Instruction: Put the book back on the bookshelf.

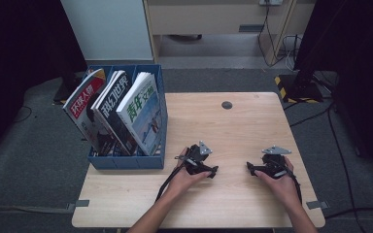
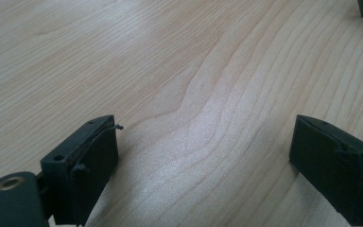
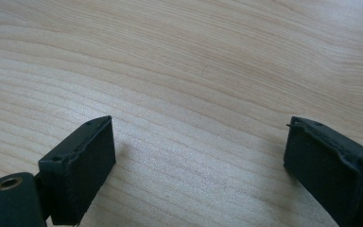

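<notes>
Resting on the pale wooden table [image 1: 233, 126], the black left gripper [image 1: 212, 171] and the black right gripper [image 1: 250, 168] lay near each other, tips facing inward, each under a hand. Both had jaws spread wide with only bare wood between them. The blue plastic magazine rack [image 1: 126, 161], holding three upright magazines [image 1: 114, 111], stood at the table's left edge, just beyond the left gripper.

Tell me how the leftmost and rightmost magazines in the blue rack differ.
The leftmost magazine has a red title band with white characters; the rightmost magazine has a pale, bluish cover with green characters. The leftmost sits farther from the left gripper than the rightmost. Both stand leaning in the blue rack.
</notes>
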`<state>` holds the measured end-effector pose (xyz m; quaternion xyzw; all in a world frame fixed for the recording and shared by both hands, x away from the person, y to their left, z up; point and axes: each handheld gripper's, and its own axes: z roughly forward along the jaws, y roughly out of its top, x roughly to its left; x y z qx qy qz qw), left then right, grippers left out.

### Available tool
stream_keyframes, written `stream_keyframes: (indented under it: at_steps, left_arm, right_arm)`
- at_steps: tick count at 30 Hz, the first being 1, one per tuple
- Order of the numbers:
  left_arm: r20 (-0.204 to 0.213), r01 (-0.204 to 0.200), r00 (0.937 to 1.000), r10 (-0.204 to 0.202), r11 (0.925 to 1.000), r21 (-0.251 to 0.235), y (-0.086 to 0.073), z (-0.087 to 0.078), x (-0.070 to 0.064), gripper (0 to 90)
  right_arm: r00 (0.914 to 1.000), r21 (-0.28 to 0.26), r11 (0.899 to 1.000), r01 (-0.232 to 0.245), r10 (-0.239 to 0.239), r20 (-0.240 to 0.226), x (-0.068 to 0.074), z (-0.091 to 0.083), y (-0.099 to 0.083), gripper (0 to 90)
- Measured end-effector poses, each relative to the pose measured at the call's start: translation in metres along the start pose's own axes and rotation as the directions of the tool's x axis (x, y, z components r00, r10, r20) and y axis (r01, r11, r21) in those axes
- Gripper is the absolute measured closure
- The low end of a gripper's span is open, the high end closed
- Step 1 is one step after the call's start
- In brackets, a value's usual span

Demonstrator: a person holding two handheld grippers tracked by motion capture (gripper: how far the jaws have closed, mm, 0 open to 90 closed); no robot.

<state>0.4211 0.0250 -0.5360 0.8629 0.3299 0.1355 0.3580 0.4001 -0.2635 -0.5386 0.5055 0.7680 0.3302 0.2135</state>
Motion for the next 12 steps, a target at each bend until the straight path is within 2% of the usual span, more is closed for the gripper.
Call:
stream_keyframes:
  at_steps: [12]
  left_arm:
    - [-0.012, 0.015, 0.9998, -0.015, 0.9999, -0.005, -0.0033, -0.0018, -0.0004, 5.8]
  right_arm:
    - [1.0000, -0.003, 1.000, 0.000, 0.000, 0.002, 0.0010, -0.0009, -0.0010, 9.9]
